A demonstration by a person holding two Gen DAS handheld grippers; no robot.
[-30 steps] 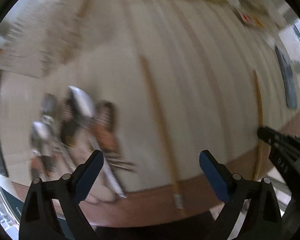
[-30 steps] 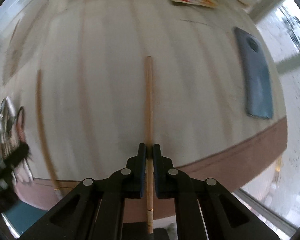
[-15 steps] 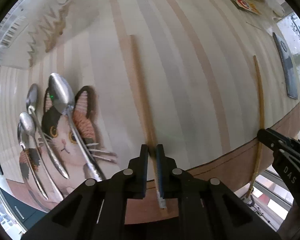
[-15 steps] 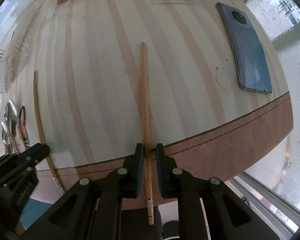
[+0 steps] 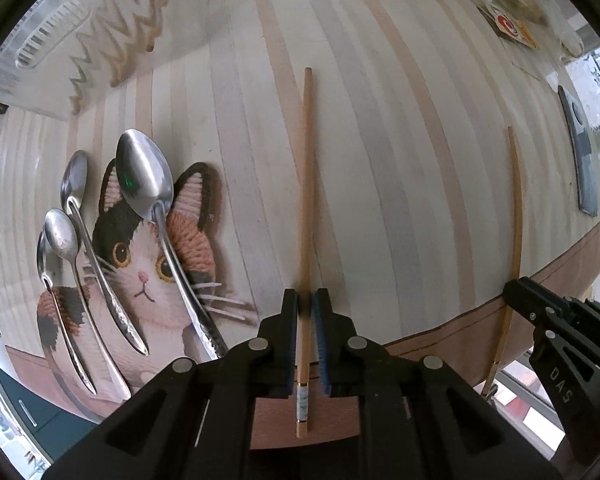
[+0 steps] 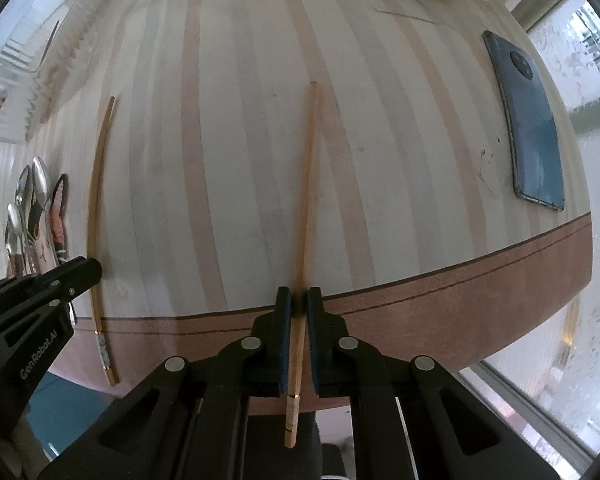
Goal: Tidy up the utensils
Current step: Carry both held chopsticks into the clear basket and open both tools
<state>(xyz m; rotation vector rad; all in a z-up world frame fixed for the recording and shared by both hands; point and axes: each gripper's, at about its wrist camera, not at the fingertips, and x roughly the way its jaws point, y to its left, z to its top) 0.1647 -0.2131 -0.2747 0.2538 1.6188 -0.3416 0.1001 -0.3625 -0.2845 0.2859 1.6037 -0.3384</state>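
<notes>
Table: the striped wooden table (image 5: pixel 400 152) ran under both views, its brown edge band nearest the cameras.
Clear holder: a transparent ridged container (image 5: pixel 48 36) lay at the far left; what it held I could not tell.
Phone: a blue-grey phone (image 6: pixel 534 136) lay flat toward the right side, well apart from the utensils.
Cat mat: a cat-face mat (image 5: pixel 148 256) sat at the left, near the table edge.
Spoons: four metal spoons (image 5: pixel 148 184) were laid side by side on and beside the mat, bowls pointing away.
Left gripper: the left gripper (image 5: pixel 308 308) pointed down and was nipped tight on the left chopstick (image 5: pixel 305 200), near its thick decorated end. A second earlier its jaws stood wide apart with nothing between them; they had just been closing onto this stick.
Right gripper: the right gripper (image 6: pixel 296 304) was likewise clamped on the right chopstick (image 6: pixel 306 200), a grip it already had a second before.
Chopsticks: both lay lengthwise on the table, parallel, well apart, thick ends overhanging the edge.
Meaning: with each stick now pinched, the pair seemed ready to be lifted and brought together, probably beside the spoons.
</notes>
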